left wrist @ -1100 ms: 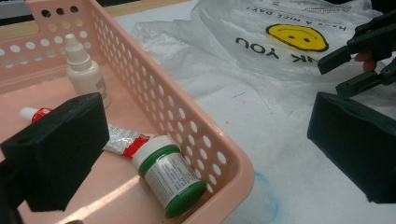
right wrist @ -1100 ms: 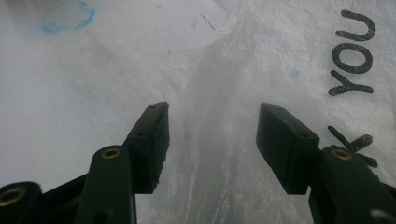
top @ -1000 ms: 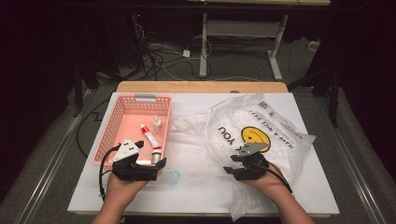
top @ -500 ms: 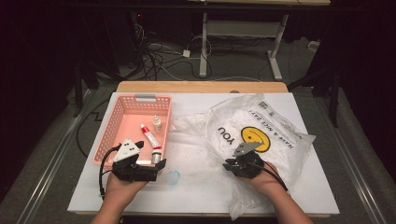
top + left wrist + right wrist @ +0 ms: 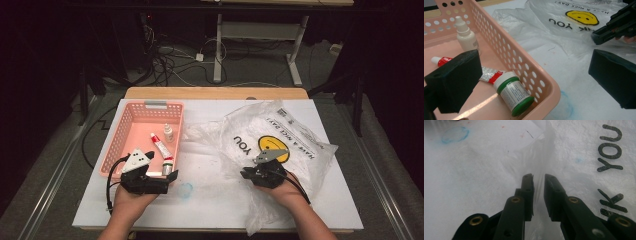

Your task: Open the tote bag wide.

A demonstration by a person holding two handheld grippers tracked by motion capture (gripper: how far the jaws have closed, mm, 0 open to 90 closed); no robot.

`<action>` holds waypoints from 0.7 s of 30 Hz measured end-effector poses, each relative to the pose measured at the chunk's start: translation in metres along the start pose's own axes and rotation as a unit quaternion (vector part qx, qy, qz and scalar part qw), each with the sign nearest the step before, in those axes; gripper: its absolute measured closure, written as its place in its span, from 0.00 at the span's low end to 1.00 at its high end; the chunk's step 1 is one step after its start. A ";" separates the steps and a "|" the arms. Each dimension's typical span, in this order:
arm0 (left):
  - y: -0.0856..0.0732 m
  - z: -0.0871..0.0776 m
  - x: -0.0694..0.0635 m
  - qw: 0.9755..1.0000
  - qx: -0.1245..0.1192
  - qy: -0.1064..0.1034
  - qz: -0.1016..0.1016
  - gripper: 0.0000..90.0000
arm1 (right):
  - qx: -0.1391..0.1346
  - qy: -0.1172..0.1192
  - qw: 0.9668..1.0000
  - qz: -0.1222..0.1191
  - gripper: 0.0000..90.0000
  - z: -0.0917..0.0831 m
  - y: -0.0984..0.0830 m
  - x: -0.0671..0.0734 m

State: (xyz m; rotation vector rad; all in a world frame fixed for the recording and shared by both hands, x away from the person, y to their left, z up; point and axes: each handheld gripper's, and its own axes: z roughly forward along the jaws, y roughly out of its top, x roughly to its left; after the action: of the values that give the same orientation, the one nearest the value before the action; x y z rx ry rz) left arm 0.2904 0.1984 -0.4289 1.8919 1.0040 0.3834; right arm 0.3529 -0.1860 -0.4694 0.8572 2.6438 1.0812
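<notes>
High view: nearest the lower edge, two forearms come in, cut off at the elbows, each hand wrapped around the body of its tongs so the palms are hidden. The left tongs (image 5: 172, 176) sit level at the near corner of the pink basket (image 5: 131, 126), jaws pointing toward the bag and spread wide with nothing between them; in the left gripper view one jaw hangs over the basket's inside and the other over the white counter (image 5: 564, 75) beyond its wall. The right tongs (image 5: 245, 174) lie low on the near-left edge of the plastic bag (image 5: 295, 137), well to the right of the basket, pointing back toward it. Their jaws have just been closing, and in the right gripper view a raised fold of the clear film (image 5: 539, 167) stands in the narrow gap between them, pinched; the film is so thin and pale that its edges there are hard to make out. Inside the basket, a green-lidded jar (image 5: 512, 93) lies on its side against the near wall, a red-and-white tube (image 5: 487, 74) lies flat behind it, partly hidden by the jaw, and a white dropper bottle (image 5: 466, 37) stands upright farther in. The bag, printed with a yellow smiley (image 5: 275, 146), spreads crumpled to the right of the basket, toward the far edge of the counter.
</notes>
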 end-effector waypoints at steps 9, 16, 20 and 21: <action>0.000 0.001 0.000 1.000 0.001 -0.001 -0.002 0.00 | -0.001 -0.016 1.000 0.002 1.00 0.003 -0.002 -0.001; -0.001 0.000 0.003 1.000 0.000 -0.001 -0.008 0.00 | -0.041 -0.020 0.999 0.006 1.00 -0.005 -0.002 -0.003; -0.001 -0.001 0.004 1.000 -0.004 -0.001 -0.013 0.00 | -0.072 -0.028 0.997 0.015 1.00 -0.013 -0.002 -0.005; -0.001 -0.001 0.004 1.000 -0.003 -0.001 -0.014 0.00 | -0.080 -0.030 0.996 0.015 1.00 -0.015 -0.001 -0.006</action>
State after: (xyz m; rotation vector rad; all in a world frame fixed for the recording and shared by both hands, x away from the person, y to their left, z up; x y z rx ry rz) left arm 0.2917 0.2022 -0.4301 1.8706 1.0255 0.3692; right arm 0.3517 -0.1987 -0.4598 0.8835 2.4627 1.2348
